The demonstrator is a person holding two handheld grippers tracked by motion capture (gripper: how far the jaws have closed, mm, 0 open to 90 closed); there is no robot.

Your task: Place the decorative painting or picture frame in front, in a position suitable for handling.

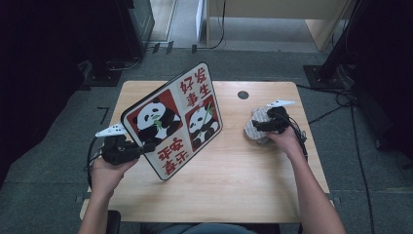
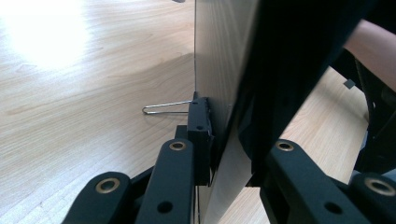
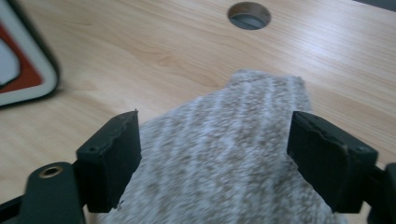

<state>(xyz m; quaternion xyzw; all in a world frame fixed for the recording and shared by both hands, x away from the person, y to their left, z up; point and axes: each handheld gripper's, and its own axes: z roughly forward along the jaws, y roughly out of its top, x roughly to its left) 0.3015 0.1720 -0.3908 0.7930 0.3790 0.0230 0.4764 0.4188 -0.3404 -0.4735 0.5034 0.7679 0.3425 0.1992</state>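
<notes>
Part of the worktop (image 1: 234, 185) was hidden behind the panda board (image 1: 173, 119) in the high view. The back of the board could not be seen there. In the left gripper view, the board (image 2: 219, 56) was cut off at the top edge, and its dark side was too dark to make out. The wire stand (image 2: 163, 108) was partly hidden behind the left gripper (image 2: 229, 158). In the right gripper view, the grey cloth (image 3: 224, 154) was blurred and cut off at the bottom edge. The board's corner (image 3: 23, 65) was cut off at the left edge. In the high view, the cloth (image 1: 254, 127) was partly covered by the right gripper (image 1: 260, 126).
</notes>
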